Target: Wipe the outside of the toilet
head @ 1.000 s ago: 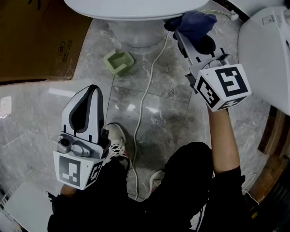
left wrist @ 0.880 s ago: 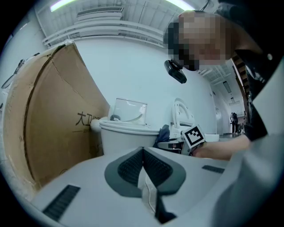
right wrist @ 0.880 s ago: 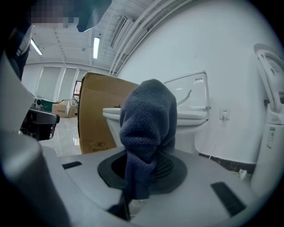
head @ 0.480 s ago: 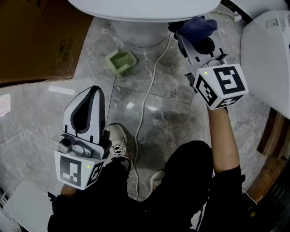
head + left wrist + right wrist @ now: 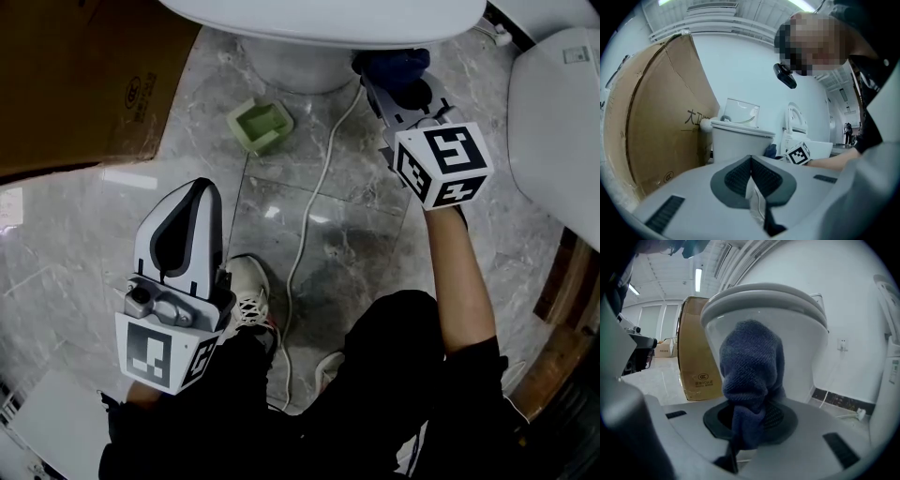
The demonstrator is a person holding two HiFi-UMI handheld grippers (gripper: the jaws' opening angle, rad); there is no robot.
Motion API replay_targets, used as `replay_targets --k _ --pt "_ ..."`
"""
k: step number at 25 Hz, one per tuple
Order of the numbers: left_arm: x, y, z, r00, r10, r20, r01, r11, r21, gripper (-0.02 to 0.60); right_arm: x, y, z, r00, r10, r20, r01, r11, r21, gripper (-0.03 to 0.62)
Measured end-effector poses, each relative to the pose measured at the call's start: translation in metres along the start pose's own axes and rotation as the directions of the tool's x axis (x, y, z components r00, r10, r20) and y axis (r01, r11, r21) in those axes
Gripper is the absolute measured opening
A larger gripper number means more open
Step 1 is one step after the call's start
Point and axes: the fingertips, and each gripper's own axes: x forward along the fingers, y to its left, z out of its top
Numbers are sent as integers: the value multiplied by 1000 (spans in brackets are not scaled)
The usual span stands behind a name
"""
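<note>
The white toilet [image 5: 319, 19] fills the top of the head view, its bowl [image 5: 797, 348] close ahead in the right gripper view. My right gripper [image 5: 386, 77] is shut on a dark blue cloth [image 5: 392, 64], held under the rim on the bowl's right side; whether the cloth [image 5: 751, 376] touches the bowl I cannot tell. My left gripper [image 5: 187, 211] is shut with nothing in it, low over the floor at the left, well away from the toilet [image 5: 740, 140].
A brown cardboard box [image 5: 75, 75] stands at the toilet's left. A green holder [image 5: 260, 125] lies on the marble floor, and a white cable [image 5: 309, 216] runs down past my shoes [image 5: 248, 295]. A second white toilet [image 5: 553, 122] stands at the right.
The right gripper has moved up and forward with the cloth, closer under the toilet rim. The left gripper has stayed in place.
</note>
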Motion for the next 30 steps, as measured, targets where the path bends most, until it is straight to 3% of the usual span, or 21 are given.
replay_targets --k 13,30 --pt "3 9 -7 1000 -2 -19 2 1000 -7 -2 28 0 -51 994 16 -107 -17 1000 -3 66" --pt "7 18 -12 1000 -10 -23 9 1000 -29 -2 62 -9 -130 964 0 -265 0 1000 -1 67"
